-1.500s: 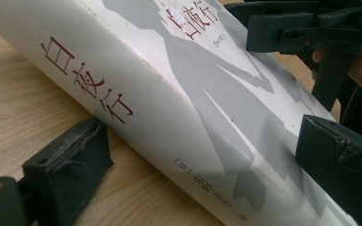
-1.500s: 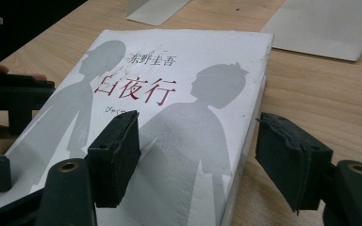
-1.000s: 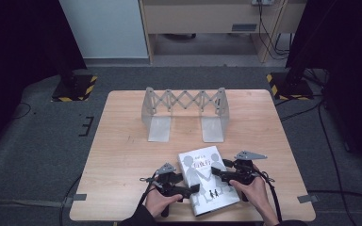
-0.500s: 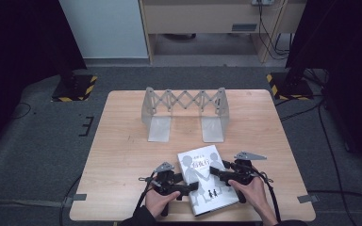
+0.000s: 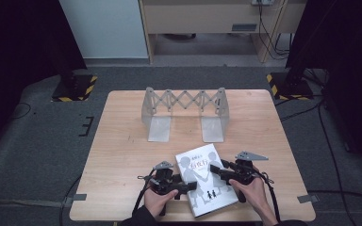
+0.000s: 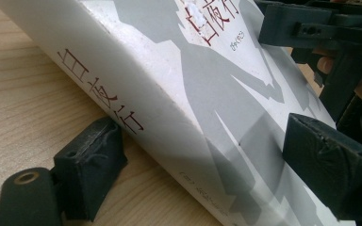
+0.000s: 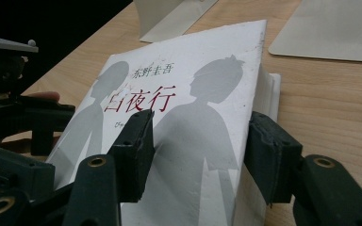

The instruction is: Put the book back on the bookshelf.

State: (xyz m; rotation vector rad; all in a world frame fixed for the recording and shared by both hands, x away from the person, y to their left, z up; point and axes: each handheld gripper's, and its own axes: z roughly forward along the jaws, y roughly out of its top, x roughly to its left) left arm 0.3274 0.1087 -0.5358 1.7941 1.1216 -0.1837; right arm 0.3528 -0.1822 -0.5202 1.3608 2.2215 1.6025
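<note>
A white book with grey silhouettes and a red title lies flat near the table's front edge. My left gripper is at its spine side. In the left gripper view, one pad is on the table against the spine's lower edge and the other pad is just over the cover. My right gripper is at the page side. In the right gripper view, one pad is above the cover and the other is beside the page edge. Both pairs of jaws have just been closing, with the book's edges between them.
A grey metal expanding rack with two flat foot plates stands at the back middle of the wooden table. One foot plate lies just beyond the book. The table's front edge runs right behind my hands.
Both pairs of jaws look a little narrower around the book's edges. The hands and the book have stayed where they were.
</note>
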